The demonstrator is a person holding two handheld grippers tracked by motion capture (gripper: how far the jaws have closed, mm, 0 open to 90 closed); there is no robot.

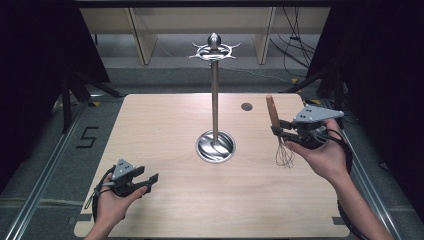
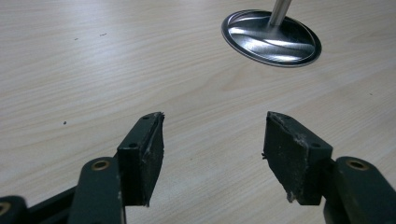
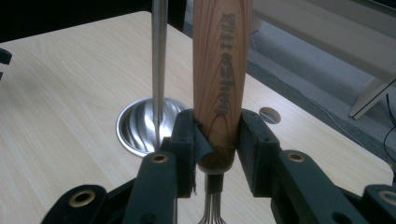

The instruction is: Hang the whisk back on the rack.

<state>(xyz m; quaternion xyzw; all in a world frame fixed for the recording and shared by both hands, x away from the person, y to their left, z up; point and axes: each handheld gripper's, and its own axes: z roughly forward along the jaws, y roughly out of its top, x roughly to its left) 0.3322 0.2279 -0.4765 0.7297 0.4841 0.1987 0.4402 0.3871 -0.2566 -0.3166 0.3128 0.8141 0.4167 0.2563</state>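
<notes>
Surface: a pale wooden surface (image 1: 165, 210) with a small round hole (image 1: 246, 106) near its 1 o'clock corner.
Stand: a tall metal stand (image 1: 214, 95) rises upright from a round shiny base (image 1: 215, 146) at the centre of the surface, with a ring of hooks (image 1: 214, 50) at its top.
Right gripper: the right gripper (image 1: 278, 131), at 3 o'clock from the base, is clamped on the whisk, its pads (image 3: 187, 140) pressing both sides of the handle's lower end.
Left gripper: the left gripper (image 1: 151, 181), at 8 o'clock from the base, hangs over bare wood, jaws apart and holding nothing.
Whisk: the whisk (image 1: 279, 135) hangs upright above the surface, wooden handle (image 3: 223, 79) up, wire loops (image 1: 284, 155) down, well apart from the stand.
</notes>
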